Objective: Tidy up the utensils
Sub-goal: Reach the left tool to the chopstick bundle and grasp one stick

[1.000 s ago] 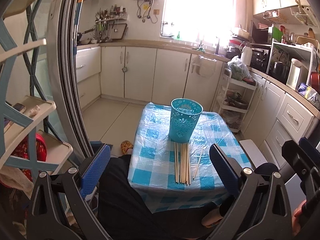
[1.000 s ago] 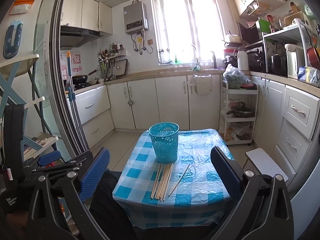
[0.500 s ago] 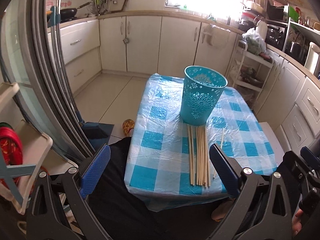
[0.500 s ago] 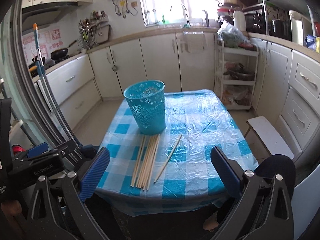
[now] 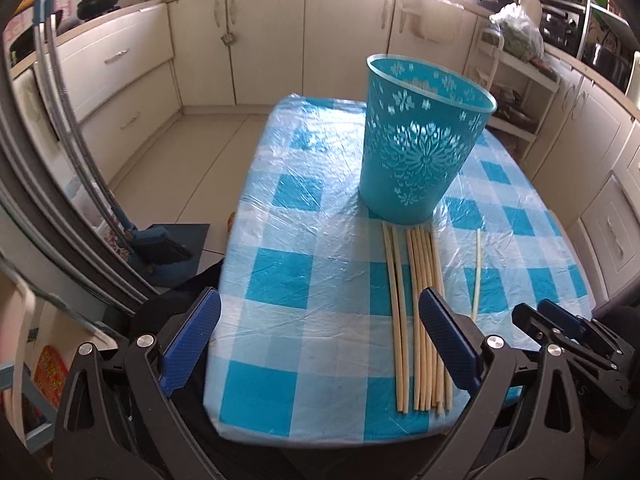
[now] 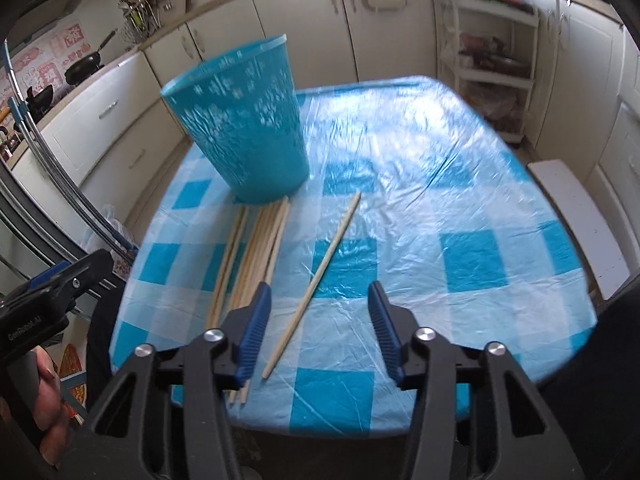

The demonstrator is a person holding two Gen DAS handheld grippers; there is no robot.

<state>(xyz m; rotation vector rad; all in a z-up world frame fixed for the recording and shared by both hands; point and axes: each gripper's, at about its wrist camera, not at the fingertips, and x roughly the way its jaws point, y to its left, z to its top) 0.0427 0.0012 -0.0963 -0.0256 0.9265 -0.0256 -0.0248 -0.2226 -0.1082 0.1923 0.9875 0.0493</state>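
Note:
A teal perforated basket [image 5: 423, 148] stands upright on the blue-checked table [image 5: 296, 240]; it also shows in the right wrist view [image 6: 244, 128]. A bundle of wooden chopsticks [image 5: 420, 312] lies in front of it, and one single chopstick [image 5: 476, 272] lies apart to the right. In the right wrist view the bundle [image 6: 256, 252] is at left and the single chopstick [image 6: 320, 276] runs between my fingers. My left gripper [image 5: 320, 344] is open, over the table's near edge left of the bundle. My right gripper [image 6: 320, 320] is open, low over the single chopstick's near end.
Kitchen cabinets [image 5: 248, 40] line the far wall and both sides. A white rack with shelves [image 6: 492, 56] stands behind the table at right. A white stool [image 6: 576, 216] sits right of the table. A dustpan and brush [image 5: 164, 248] lie on the floor at left.
Both grippers have moved down and forward toward the table. The right gripper's fingers have narrowed from wide open and now straddle the single chopstick. Nothing on the table has moved.

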